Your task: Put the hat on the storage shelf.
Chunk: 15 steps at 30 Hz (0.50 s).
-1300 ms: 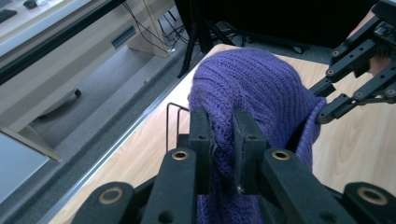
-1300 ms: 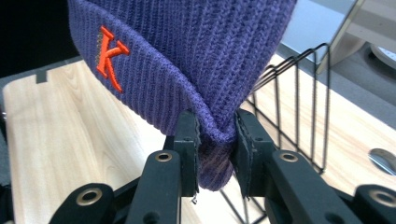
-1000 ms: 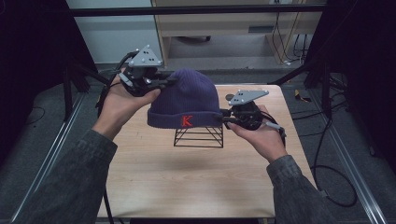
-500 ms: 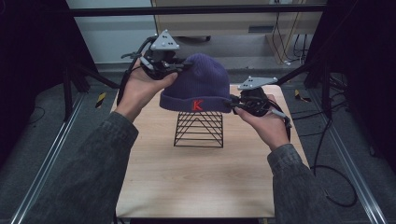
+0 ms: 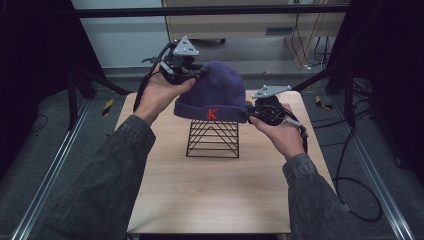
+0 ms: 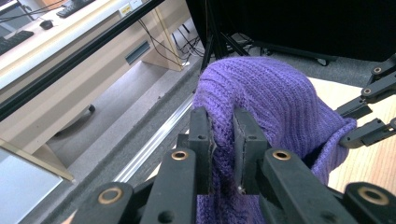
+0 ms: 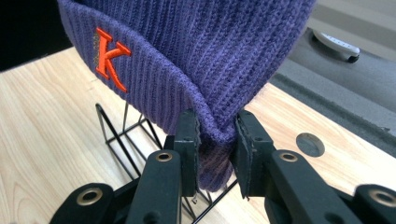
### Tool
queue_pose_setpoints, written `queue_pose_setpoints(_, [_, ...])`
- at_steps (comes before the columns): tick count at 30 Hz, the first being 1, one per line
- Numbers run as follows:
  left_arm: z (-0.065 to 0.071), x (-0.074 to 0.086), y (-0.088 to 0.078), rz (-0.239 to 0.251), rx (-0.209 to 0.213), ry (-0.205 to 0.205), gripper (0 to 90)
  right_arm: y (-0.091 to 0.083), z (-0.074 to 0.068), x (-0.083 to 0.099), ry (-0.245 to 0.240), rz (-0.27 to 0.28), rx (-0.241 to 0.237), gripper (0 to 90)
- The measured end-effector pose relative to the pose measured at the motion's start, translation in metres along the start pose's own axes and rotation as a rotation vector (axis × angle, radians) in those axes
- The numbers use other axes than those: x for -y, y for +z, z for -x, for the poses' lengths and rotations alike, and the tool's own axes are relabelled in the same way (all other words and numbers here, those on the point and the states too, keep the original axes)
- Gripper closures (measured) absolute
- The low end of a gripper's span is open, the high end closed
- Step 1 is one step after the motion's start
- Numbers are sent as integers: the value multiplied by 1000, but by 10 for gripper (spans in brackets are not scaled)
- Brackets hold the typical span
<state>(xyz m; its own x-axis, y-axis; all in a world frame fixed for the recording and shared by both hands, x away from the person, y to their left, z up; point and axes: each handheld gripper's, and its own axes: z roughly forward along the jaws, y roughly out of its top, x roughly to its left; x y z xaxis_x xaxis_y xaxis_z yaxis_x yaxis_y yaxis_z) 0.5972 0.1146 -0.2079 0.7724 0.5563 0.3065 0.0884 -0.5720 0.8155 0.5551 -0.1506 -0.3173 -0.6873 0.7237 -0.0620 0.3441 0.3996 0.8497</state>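
A purple knit beanie (image 5: 215, 92) with a red letter K on its cuff hangs in the air above a black wire stand (image 5: 213, 139) on the wooden table (image 5: 210, 195). My left gripper (image 5: 192, 72) is shut on the knit (image 6: 261, 98) near the crown, at the hat's upper left. My right gripper (image 5: 248, 111) is shut on the folded cuff (image 7: 154, 79) at the hat's right edge. The cuff sits just above the stand's top, which shows under it in the right gripper view as black wire bars (image 7: 122, 133).
A desk with a drawer (image 5: 250, 25) stands behind the table, and dark frame posts (image 5: 350, 60) rise at both sides. Cables (image 5: 350, 165) trail over the floor on the right. A round hole (image 7: 310, 144) marks the table's top near its far edge.
Both grippers have lifted the beanie up off the wire stand and carried it slightly back. The left gripper rose from the hat's left side to its upper left.
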Motion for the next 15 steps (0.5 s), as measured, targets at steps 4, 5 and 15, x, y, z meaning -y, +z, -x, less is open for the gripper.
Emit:
queue_pose_setpoints(4, [3,3,2,-2,3,-5,792,2,-1,4,2,-18,2,728])
queue_pose_setpoints(5, [3,4,3,-13,3,-3,792,2,-1,4,2,-18,2,728])
queue_pose_setpoints(15, [8,17,13,-30,2,-6,791,7,-3,15,-4,-68,9,724])
